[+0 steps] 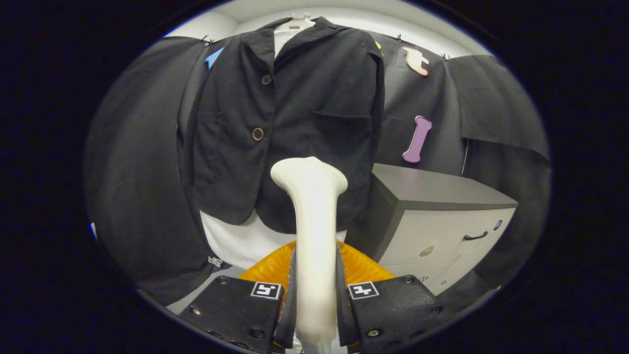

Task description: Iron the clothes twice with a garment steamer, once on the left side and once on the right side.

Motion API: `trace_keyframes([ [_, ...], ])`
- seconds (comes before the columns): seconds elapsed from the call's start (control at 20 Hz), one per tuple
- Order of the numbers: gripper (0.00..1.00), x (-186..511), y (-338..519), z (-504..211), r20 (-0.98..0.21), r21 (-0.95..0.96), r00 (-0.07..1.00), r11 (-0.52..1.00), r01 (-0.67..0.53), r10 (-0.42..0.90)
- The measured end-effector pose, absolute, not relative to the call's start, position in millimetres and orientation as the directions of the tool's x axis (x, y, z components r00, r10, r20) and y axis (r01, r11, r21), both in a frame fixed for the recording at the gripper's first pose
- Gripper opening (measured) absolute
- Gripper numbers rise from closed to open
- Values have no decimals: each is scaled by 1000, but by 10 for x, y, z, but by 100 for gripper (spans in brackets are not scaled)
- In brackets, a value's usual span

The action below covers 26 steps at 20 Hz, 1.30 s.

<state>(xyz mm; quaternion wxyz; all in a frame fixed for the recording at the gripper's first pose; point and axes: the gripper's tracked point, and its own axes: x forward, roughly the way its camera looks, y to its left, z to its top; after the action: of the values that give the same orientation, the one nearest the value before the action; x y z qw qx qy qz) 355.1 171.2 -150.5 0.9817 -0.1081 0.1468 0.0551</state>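
A: Item one? B: Gripper point(314, 307), lower centre, both fingers clamped on garment steamer point(312, 231).
A: Item two? B: Black jacket point(304, 128), hung upper centre, beyond steamer head; cabinet point(442, 221) recorded right.

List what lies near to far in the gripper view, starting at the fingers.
gripper, shut on the steamer handle → steamer head, just short of the jacket's hem → jacket over a white shirt on a hanger → booth wall. The cabinet stands off to the right of the jacket.
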Motion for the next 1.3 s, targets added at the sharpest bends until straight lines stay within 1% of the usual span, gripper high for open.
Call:
trace_keyframes([
  [0.35, 36, 3470, 1563, -1956, -383, -230, 923, 963, -142, 45],
  [0.5, 36, 3409, 1561, -1908, -372, -234, 927, 961, -145, 50],
  [0.65, 36, 3321, 1692, -1508, -291, -225, 952, 961, -162, 92],
  [0.8, 36, 3246, 1922, -911, -170, -205, 973, 960, -189, 155],
  [1.05, 36, 3186, 2409, -14, -6, -155, 969, 957, -246, 248],
  [1.3, 36, 3328, 2749, 630, 122, -139, 957, 960, -245, 262],
])
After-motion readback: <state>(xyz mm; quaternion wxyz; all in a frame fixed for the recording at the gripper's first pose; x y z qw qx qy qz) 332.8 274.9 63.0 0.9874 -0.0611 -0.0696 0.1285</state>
